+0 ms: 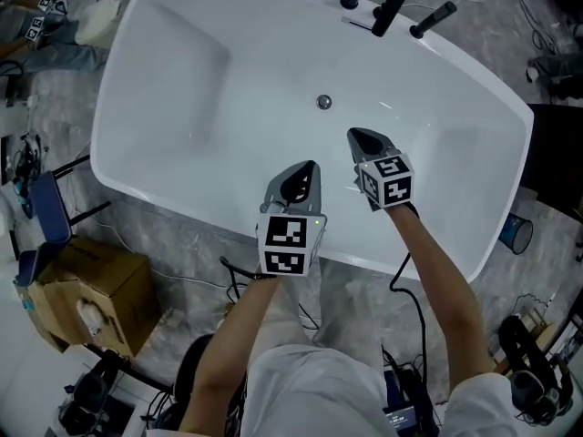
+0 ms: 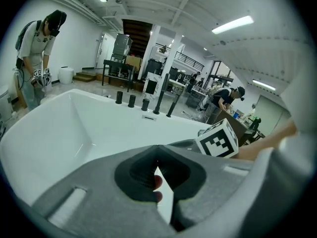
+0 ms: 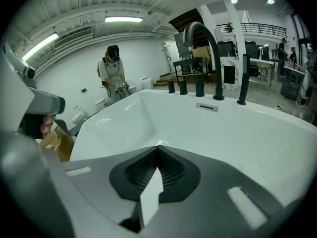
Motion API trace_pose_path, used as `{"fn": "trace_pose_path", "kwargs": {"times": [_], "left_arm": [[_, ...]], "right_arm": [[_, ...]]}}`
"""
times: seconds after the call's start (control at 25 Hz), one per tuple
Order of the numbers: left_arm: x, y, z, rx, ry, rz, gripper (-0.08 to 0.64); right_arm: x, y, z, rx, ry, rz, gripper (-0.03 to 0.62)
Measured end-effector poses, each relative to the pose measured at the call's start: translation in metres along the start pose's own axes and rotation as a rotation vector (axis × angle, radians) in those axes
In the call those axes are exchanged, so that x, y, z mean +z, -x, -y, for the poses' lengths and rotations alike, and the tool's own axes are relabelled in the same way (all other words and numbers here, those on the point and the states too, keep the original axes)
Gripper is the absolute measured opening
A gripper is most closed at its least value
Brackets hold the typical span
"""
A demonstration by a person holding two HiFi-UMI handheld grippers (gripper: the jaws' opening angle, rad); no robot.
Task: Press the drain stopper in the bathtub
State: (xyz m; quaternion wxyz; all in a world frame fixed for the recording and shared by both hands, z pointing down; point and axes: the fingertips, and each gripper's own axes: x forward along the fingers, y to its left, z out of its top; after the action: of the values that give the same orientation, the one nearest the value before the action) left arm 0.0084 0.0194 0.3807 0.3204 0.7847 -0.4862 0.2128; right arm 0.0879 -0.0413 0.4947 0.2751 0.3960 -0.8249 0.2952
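Head view: the white bathtub (image 1: 182, 98) fills the middle of the scene. The drain stopper (image 1: 323, 102), a small round metal button, sits on the tub floor towards the far side, below the row of black tap fittings (image 1: 392, 3). Both tools hang over the near half of the tub and point away from the person. The right gripper (image 1: 363, 142) is further in, near the stopper but apart from it and a little to its right. The left gripper (image 1: 305, 176) hangs back by the near rim. My guess is that the right one leads because it is better lined up to do the pressing, while the left is just held out of its way.

Left gripper view: the left gripper (image 2: 157, 150) has its jaws brought together at the tips with nothing between them, and only a thin sliver of white bathtub (image 2: 74, 128) shows behind. The marker cube of the right gripper (image 2: 220, 139) sits ahead and to the right. The stopper does not show here.

Right gripper view: the right gripper (image 3: 158, 150) is likewise closed tip to tip and empty, which probably suits the job, since joined tips make one blunt point to push with. It faces the far bathtub (image 3: 223, 128) wall and the tap fittings (image 3: 203, 48), so it would need to tilt down to reach the stopper, which is out of sight here
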Motion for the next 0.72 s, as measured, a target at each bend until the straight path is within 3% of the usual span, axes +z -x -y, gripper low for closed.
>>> {"fn": "trace_pose_path", "kwargs": {"times": [0.36, 0.72], "left_arm": [[0.047, 0.053, 0.055, -0.01, 0.016, 0.043, -0.002], [0.09, 0.106, 0.116, -0.051, -0.062, 0.075, -0.002]], "right_arm": [[0.05, 0.102, -0.035, 0.028, -0.007, 0.103, -0.006], [0.097, 0.208, -0.062, 0.022, 0.025, 0.221, -0.006]]}}
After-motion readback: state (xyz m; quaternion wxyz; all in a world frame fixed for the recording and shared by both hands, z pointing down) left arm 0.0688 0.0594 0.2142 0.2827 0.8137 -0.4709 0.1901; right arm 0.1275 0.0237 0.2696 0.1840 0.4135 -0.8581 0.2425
